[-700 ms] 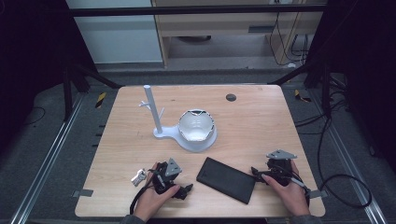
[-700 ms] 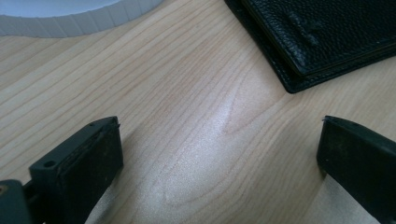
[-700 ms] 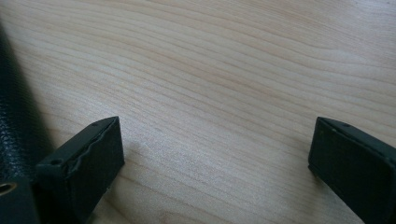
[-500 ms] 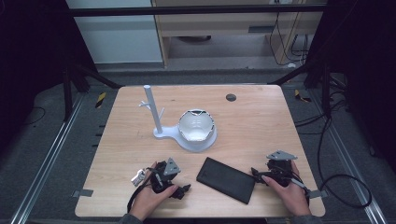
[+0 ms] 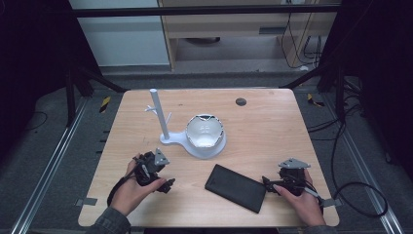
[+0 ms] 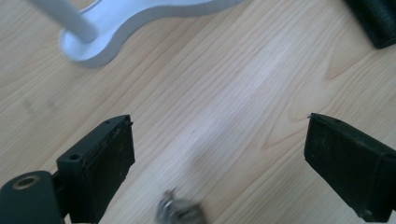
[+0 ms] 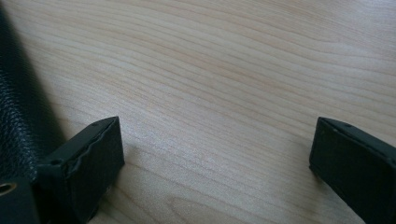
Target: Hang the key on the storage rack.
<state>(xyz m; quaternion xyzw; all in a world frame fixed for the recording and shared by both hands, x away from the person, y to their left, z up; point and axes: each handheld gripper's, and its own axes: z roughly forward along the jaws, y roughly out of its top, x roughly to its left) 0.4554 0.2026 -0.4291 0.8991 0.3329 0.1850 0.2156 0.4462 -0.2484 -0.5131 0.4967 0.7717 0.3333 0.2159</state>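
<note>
On the wooden tabletop [image 5: 272,126] a flat black leather-grained case [image 5: 236,187] lies slantwise near the front edge, between the two hands. The right gripper [image 5: 269,183] rests low at the case's right end, its black jaws pointing toward that end; from above I cannot tell whether they touch it. In the right gripper view the jaws stand spread wide with nothing but bare wood between them, and the case's pebbled black surface [image 7: 18,116] sits just beside the left-hand jaw at the picture's edge (outside the gap, not within it).

The left gripper [image 5: 168,185] sits lower left of the case and apart from it, held in the person's left hand [image 5: 129,190] with the grey three-cornered plate on top. Its jaws are likewise released and hold nothing; in the left gripper view the gap between them shows plain wood, with a small blurred metallic bit at the bottom edge that is too unclear to name.

Behind both, near the middle of the tabletop, a white stand [image 5: 168,139] with an upright post and small side pegs has a round base carrying a white bowl-shaped piece [image 5: 205,131]. The stand's curved foot [image 6: 121,23] appears at the top of the left gripper view, well ahead of the jaws. A small dark disc [image 5: 240,102] lies toward the far edge.
</note>
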